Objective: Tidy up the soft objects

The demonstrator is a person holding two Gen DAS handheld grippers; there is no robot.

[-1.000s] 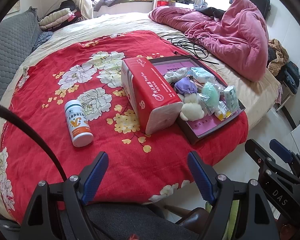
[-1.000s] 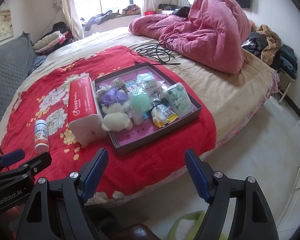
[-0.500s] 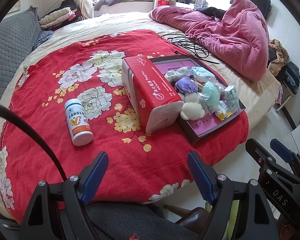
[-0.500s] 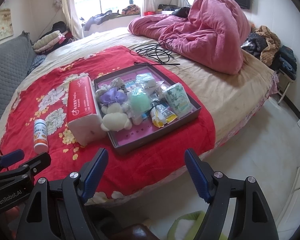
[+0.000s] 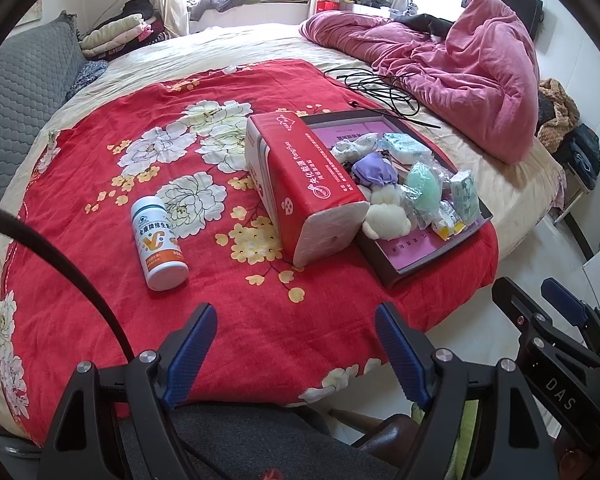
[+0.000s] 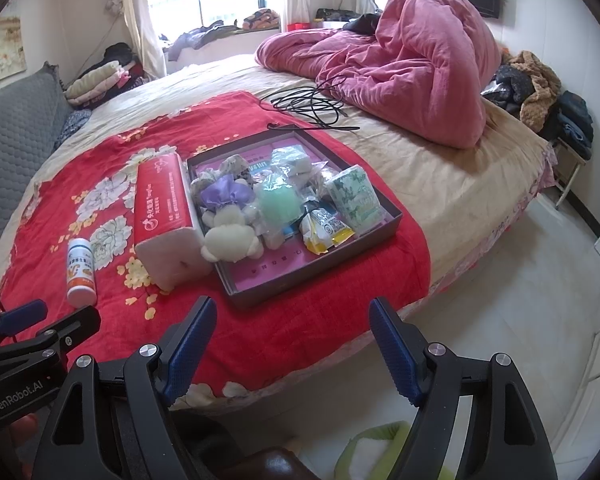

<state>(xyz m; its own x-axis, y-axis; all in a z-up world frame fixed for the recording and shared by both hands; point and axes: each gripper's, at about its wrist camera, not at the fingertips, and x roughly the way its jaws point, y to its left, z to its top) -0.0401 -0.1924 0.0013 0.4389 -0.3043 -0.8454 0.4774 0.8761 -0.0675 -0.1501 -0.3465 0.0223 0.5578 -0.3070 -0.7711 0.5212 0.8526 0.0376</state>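
From our left wrist, the left gripper hangs empty, jaws spread, pitched down; the tissue pack and vitamin bottle lie beyond its jaws, outside the tray.

From our right wrist, the right gripper is likewise spread, with the plush toy already in the tray ahead.

On the blanket, a tissue pack lies against the tray's left wall; soft items fill the tray; a bottle lies further left
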